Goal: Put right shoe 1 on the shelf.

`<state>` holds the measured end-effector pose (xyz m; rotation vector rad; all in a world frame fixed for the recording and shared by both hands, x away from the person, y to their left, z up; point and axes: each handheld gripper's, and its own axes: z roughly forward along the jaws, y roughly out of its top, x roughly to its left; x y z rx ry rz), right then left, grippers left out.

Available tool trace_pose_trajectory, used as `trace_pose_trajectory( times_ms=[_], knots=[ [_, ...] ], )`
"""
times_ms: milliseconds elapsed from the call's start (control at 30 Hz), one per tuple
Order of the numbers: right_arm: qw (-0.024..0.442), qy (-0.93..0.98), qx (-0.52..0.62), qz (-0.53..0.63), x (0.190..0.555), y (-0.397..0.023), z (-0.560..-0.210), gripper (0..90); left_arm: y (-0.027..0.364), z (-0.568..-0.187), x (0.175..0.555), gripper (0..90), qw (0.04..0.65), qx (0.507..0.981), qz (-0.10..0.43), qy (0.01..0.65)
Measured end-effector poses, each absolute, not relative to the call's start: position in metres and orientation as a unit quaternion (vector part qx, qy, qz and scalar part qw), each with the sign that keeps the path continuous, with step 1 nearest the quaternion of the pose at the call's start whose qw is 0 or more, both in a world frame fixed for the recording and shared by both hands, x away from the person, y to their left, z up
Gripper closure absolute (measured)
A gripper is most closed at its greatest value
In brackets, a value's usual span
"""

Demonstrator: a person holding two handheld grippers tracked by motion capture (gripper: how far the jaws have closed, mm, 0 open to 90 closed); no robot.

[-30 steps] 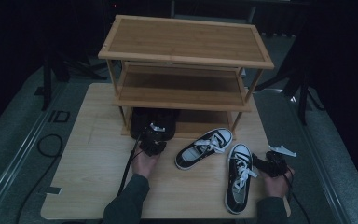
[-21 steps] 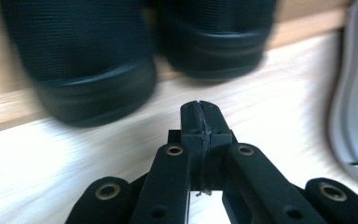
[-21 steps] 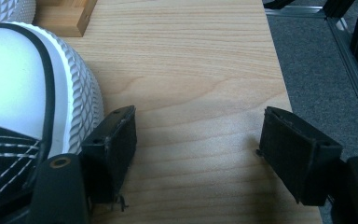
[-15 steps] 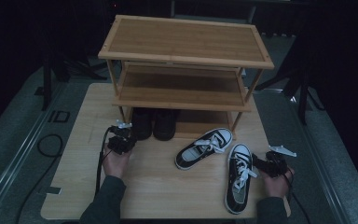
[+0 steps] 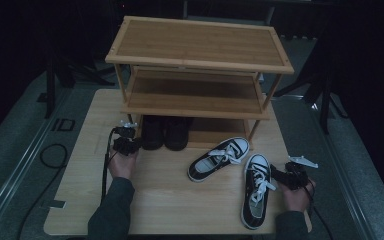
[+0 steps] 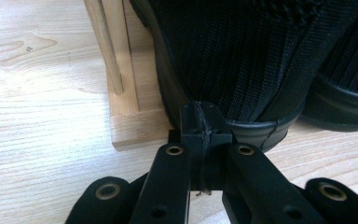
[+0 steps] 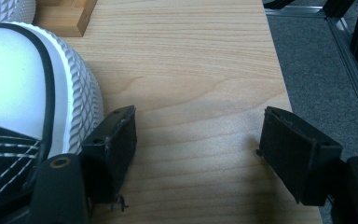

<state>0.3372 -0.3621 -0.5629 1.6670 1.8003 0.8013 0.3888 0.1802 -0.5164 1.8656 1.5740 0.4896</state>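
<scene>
So the biggest thing here is the pale wood-grain table (image 5: 170,200), rounded corners, sitting on grey carpet-looking floor. On it stands a three-tier bamboo shoe rack (image 5: 200,45), flat slatted shelves with raised edges and thin square legs.

Down on the bottom tier there's a pair of black shoes (image 5: 164,132) tucked in heels-out. Up close in the left gripper view the nearer one's (image 6: 242,56) upper is a fine ribbed knit fabric with a smooth, glossy rubbery sole band wrapped around the heel.

Out in front of the rack are two black canvas sneakers with white laces and white rubber toe caps. One (image 5: 219,159) lies angled, toe toward the rack's right leg; the other (image 5: 255,192) points straight up the table near the right edge. In the right gripper view, that toe cap (image 7: 23,88) is smooth on top with a bumpy, diamond-textured rubber strip around the side.

Left gripper (image 6: 204,122): jaws pressed together with nothing between them, tips right against the black shoe's heel next to the rack's foot. Right gripper (image 7: 198,149): jaws spread wide over bare table, the one pad just beside the sneaker's toe.
</scene>
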Motion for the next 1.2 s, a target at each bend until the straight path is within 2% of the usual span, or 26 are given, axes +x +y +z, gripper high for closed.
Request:
trace_pose_trajectory(
  times_ms=[133, 600, 933, 1200],
  knots=[
    [0.276, 0.67, 0.621, 0.298, 0.337, -0.362, -0.563, 27.1, 0.181, -0.519, 0.382, 89.2, 0.325, 0.711, 0.183, 0.596],
    [0.277, 0.671, 0.62, 0.298, 0.337, -0.362, -0.563, 27.0, 0.174, -0.528, 0.344, 73.5, 0.357, 0.753, 0.171, 0.525],
    [0.275, 0.672, 0.621, 0.296, 0.338, -0.362, -0.562, 26.8, 0.171, -0.528, 0.332, 64.7, 0.354, 0.764, 0.178, 0.509],
    [0.273, 0.673, 0.621, 0.294, 0.338, -0.362, -0.562, 27.0, 0.173, -0.529, 0.33, 62.9, 0.354, 0.765, 0.176, 0.508]
  ],
)
